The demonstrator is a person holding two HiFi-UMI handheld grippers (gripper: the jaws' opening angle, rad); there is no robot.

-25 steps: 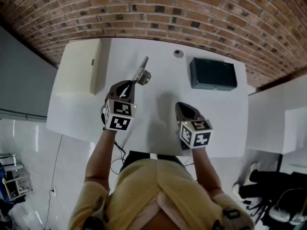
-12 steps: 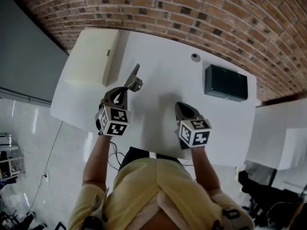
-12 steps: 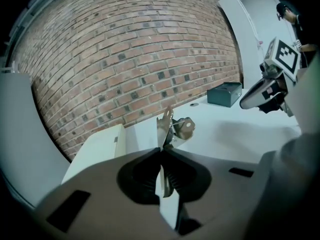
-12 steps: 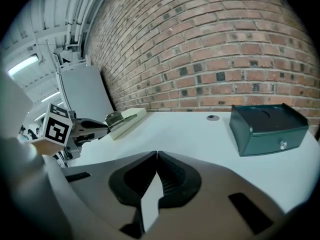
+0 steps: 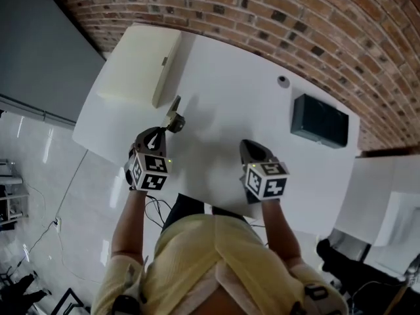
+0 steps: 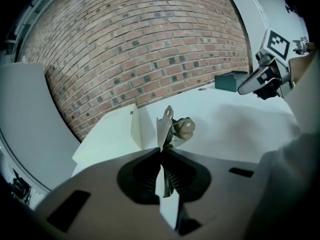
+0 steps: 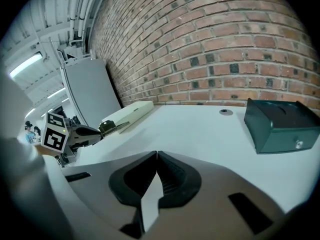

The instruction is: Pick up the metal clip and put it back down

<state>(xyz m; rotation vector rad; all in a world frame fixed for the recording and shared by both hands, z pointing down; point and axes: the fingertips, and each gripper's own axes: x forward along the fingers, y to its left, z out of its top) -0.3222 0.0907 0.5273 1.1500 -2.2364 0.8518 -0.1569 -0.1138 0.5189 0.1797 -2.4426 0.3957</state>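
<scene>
At the far left, the flat cream-coloured rectangular box (image 5: 134, 64) is lying along the edge of the white table (image 5: 223, 104). The left gripper (image 5: 165, 129) is now working just beside the box's near corner, having drifted leftward and lower over the last second from a spot nearer the table's middle. Its jaws are clamping shut on the flat tab of the silvery hinged metal clip (image 5: 174, 115), which is sticking out beyond the tips toward the box. The left gripper view is showing the clip's body hanging free past the jaws with the table behind it; whether it is already touching the surface I cannot tell. That descent is suggesting the pick-up is done and the put-down is under way, with only the final lowering and release remaining. Further right, the right gripper (image 5: 247, 147) is hovering over bare table with its jaws pressed together on nothing, having shifted only slightly. Beyond it, a small round grey disc (image 5: 283, 81) and a dark green rectangular box (image 5: 319, 120) are sitting untouched near the brick wall (image 5: 262, 12).
</scene>
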